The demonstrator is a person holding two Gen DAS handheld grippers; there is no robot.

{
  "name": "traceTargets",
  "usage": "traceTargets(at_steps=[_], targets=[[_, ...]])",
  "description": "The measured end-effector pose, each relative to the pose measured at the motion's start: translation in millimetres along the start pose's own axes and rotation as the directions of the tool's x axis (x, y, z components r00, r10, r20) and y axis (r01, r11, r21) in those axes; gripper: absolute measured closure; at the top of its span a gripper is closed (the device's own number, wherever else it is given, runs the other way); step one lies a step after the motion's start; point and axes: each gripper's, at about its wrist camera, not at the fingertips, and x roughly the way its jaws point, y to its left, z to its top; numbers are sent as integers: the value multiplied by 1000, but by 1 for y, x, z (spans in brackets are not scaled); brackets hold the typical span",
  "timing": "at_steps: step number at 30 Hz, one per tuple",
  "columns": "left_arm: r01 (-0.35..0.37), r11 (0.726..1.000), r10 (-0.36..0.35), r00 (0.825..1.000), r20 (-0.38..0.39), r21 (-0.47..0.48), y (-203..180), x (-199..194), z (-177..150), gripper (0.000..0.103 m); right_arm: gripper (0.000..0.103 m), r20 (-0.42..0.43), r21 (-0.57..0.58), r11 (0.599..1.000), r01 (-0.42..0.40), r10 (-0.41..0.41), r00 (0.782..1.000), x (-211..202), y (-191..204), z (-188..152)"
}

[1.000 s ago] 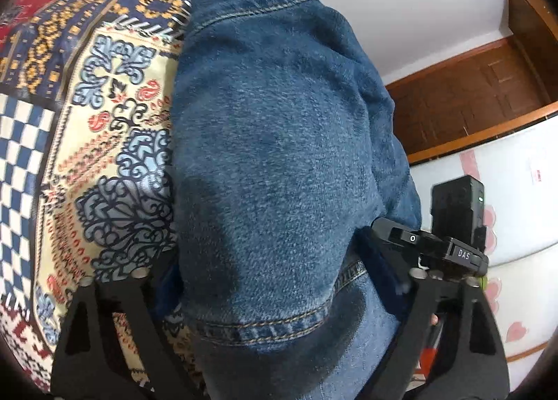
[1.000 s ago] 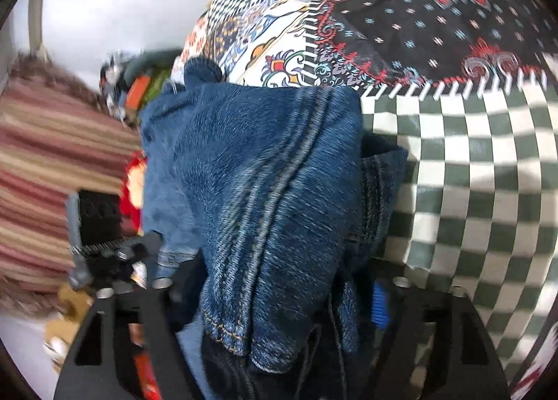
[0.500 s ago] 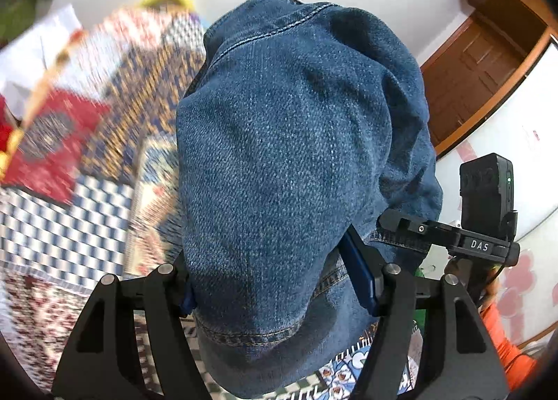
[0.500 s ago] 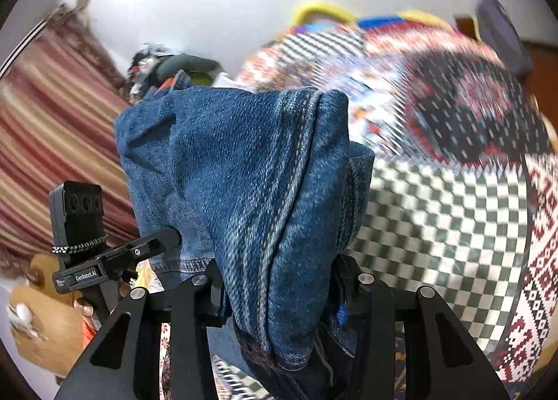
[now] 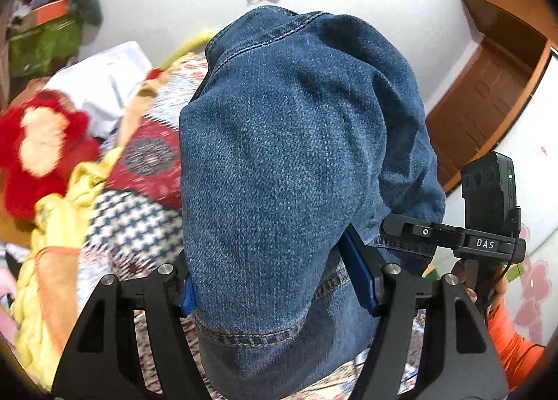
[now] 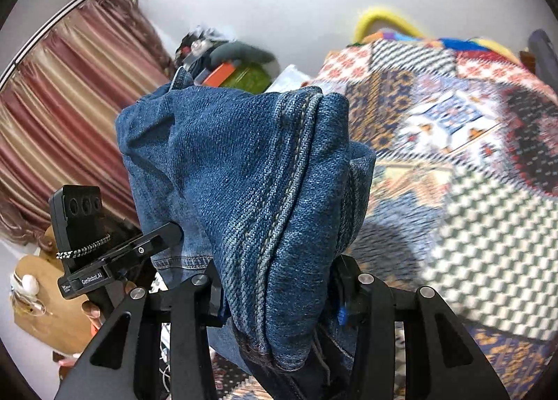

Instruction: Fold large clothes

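Left gripper [image 5: 279, 290]: jaws clamped on the jeans [image 5: 296, 156], centre frame. Right gripper [image 6: 279, 295]: jaws likewise clamped on denim. Since a second ago both have risen off the bed [image 6: 470, 142]; the fold is mid-carry.

The left gripper [image 5: 279, 285] has matte black triangular linkage arms with silver screw heads and blue pads on its fingers [image 5: 359, 271]. The right gripper [image 6: 279, 299] is built alike; beyond its fingers [image 6: 343, 309] the other unit's black box reads "GenRobot.AI". An orange sleeve [image 5: 512, 340] covers the person's wrist.
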Motion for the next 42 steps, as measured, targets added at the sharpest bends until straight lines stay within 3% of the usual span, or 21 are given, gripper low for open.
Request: traceTargets(at_steps=[8, 16, 21, 24, 27, 32, 34, 38, 42], targets=[[-72, 991, 64, 996, -67, -116, 75, 12, -39, 35, 63, -169, 54, 998, -37, 45, 985, 94, 11, -26], [-134, 954, 94, 983, -158, -268, 148, 90, -66, 35, 62, -304, 111, 993, 51, -15, 953, 190, -33, -33], [-199, 961, 167, 971, -171, -191, 151, 121, -61, 26, 56, -355, 186, 980, 73, -2, 935, 221, -73, -23], [-253, 964, 238, 958, -163, -85, 141, 126, -59, 20, 54, -373, 183, 981, 63, 10, 928, 225, -86, -19], [-317, 948, 311, 941, -136, -23, 134, 118, -58, 20, 52, -362, 107, 991, 83, -39, 931, 213, -79, -19], [-447, 889, 452, 891, -39, 98, 107, 82, -60, 20, 52, -257, -101, 979, 179, -199, 946, 158, -42, -15], [-443, 888, 446, 895, -2, 125, 95, 65, -64, 20, 51, -205, -170, 963, 207, -240, 949, 137, -24, -15], [-424, 896, 424, 905, 35, 130, 72, 43, -73, 17, 51, -116, -289, 938, 191, -233, 966, 106, 9, -29], [-424, 896, 425, 905, 27, 130, 61, 43, -88, 13, 48, -83, -381, 906, 183, -231, 969, 117, 38, -50]])
